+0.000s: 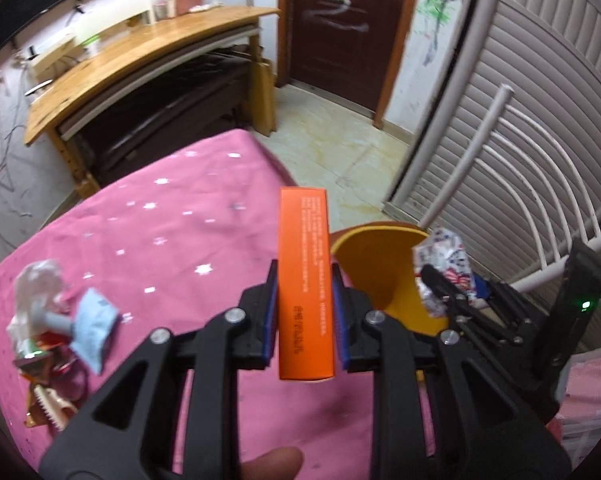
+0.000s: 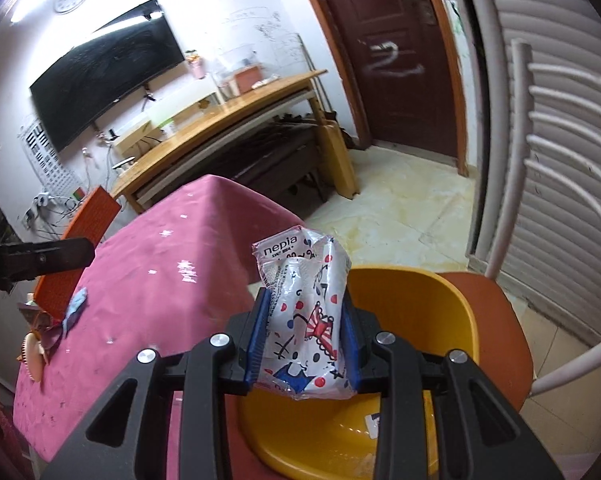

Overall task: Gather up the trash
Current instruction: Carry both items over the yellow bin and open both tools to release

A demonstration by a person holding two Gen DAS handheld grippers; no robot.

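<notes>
Hanging right over the yellow bin (image 2: pixel 412 320), the tissue pack (image 2: pixel 304 316) is clamped in the right tongs (image 2: pixel 305 344); the orange box (image 1: pixel 305 280), long axis pointing forward, is clamped in the left tongs (image 1: pixel 305 312) just left of the bin, over the desk (image 1: pixel 160 220).

A: that box (image 1: pixel 306 288) is bright orange with tiny darker orange print, and the left gripper (image 1: pixel 305 280) is black with blue pads (image 1: pixel 271 312).

B: same black and blue on the right gripper (image 2: pixel 305 312). Its tissue wrapper (image 2: pixel 306 312) is shiny white with red and blue dots, black squiggles and "nepia" in black.

A: bin (image 2: pixel 416 312) is yellow, on a rust-orange chair seat (image 2: pixel 500 320). Tablecloth (image 1: pixel 172 232) is pink with little white stars.

B: by the table's left edge there's a pale blue packet (image 1: pixel 94 320) plus red and gold foil scraps (image 1: pixel 40 360).
</notes>
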